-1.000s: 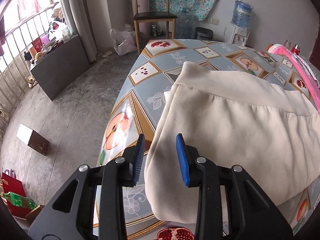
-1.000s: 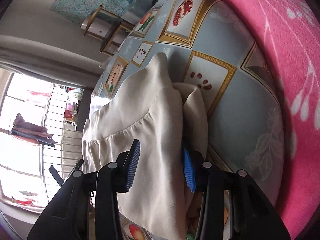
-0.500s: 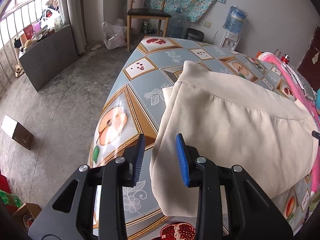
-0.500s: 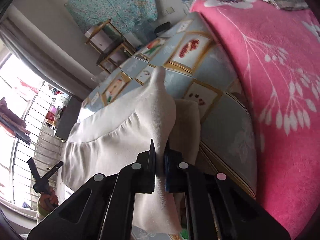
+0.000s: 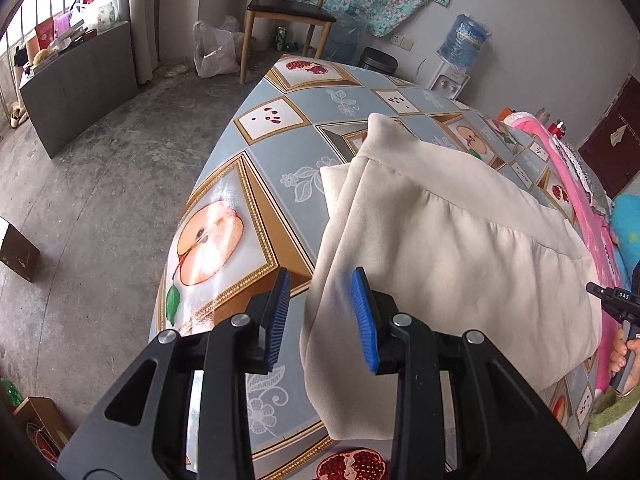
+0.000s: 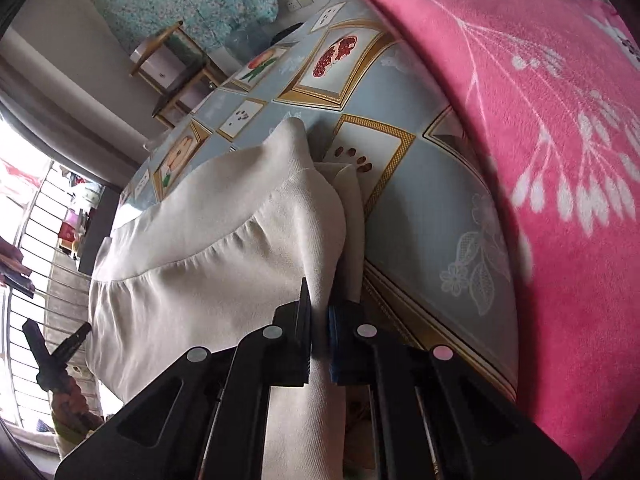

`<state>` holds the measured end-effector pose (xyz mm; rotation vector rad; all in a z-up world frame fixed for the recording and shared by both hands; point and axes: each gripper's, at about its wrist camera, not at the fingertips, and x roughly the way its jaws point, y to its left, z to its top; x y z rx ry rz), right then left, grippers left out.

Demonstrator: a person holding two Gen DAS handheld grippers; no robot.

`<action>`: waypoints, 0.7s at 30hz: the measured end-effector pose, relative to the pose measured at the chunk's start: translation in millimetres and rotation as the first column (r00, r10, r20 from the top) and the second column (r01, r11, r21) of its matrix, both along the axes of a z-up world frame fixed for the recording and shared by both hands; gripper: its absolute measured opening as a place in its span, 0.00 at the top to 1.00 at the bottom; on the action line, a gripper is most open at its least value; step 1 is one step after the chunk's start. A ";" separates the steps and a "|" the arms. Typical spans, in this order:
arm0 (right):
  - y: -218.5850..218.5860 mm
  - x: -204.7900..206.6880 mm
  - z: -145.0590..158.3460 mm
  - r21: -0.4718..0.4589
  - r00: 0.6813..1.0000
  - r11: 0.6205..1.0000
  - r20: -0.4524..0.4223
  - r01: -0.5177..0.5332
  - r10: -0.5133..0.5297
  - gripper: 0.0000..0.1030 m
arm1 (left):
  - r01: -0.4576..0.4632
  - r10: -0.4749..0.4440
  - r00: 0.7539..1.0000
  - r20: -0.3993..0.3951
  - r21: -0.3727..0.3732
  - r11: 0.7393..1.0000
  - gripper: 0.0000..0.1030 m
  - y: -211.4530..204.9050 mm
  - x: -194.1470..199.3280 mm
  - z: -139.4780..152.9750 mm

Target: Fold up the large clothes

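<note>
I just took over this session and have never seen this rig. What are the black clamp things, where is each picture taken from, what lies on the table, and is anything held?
There is no robot arm here. A person holds a hand-held gripper in each hand, and each gripper carries a wide-angle camera looking forward along its two fingers. So each picture shows one gripper's own black fingers with blue pads at the bottom.

In the left wrist view, the left gripper is open over the near edge of a cream garment, with nothing pinched.

In the right wrist view, the right gripper is shut on a fold of the same garment.

The garment lies on a table covered by a fruit-patterned tablecloth. A pink blanket lies along the table's side.

At the left view's right edge you can see the person's right hand.
</note>
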<state>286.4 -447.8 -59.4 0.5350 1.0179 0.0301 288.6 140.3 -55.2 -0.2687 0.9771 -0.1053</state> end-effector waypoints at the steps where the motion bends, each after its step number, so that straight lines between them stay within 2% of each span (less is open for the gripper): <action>1: 0.6 0.0 1.5 -0.009 1.000 1.000 0.000 0.000 0.000 0.94 | 0.008 -0.008 1.000 -0.001 -0.009 1.000 0.71 -0.6 -1.8 -0.6; 4: -0.8 2.3 -3.9 -0.001 1.000 1.000 -0.025 0.006 -0.006 0.94 | 0.023 -0.023 1.000 -0.006 -0.045 0.999 0.71 0.1 -2.4 -2.4; 7: 3.0 1.6 2.8 -0.024 1.000 1.000 -0.013 0.005 -0.006 0.94 | 0.017 -0.018 1.000 -0.019 -0.051 0.999 0.71 1.3 1.7 -5.7; 9: 8.5 -1.4 14.7 -0.039 1.000 0.999 0.021 -0.001 0.002 0.94 | 0.023 -0.024 1.000 -0.016 -0.053 0.998 0.95 0.7 3.1 -6.2; 11: 7.7 -7.8 27.0 -0.047 0.999 0.999 0.053 -0.001 0.003 0.94 | 0.033 -0.032 0.999 0.012 -0.039 0.999 0.96 -2.9 -1.7 1.1; 13: 4.2 -12.7 26.2 -0.044 0.999 0.999 0.054 0.007 -0.005 0.94 | 0.042 -0.041 0.998 0.049 -0.020 0.999 0.96 -6.4 -11.2 13.1; 16: -0.7 -5.7 -1.8 -0.047 1.000 0.999 -0.022 0.017 -0.018 0.94 | 0.028 -0.028 1.000 0.012 -0.012 1.000 0.96 -3.9 -9.5 8.4; 18: -4.4 -1.9 -14.3 0.005 0.999 0.999 -0.030 0.032 -0.032 0.94 | 0.018 -0.018 0.999 -0.033 -0.002 1.000 0.96 -0.6 -2.7 -4.6; 21: -8.0 -5.3 -7.4 0.051 0.999 0.998 -0.010 0.042 -0.041 0.91 | 0.009 -0.009 1.000 -0.018 -0.019 1.000 0.90 3.3 -7.9 -3.2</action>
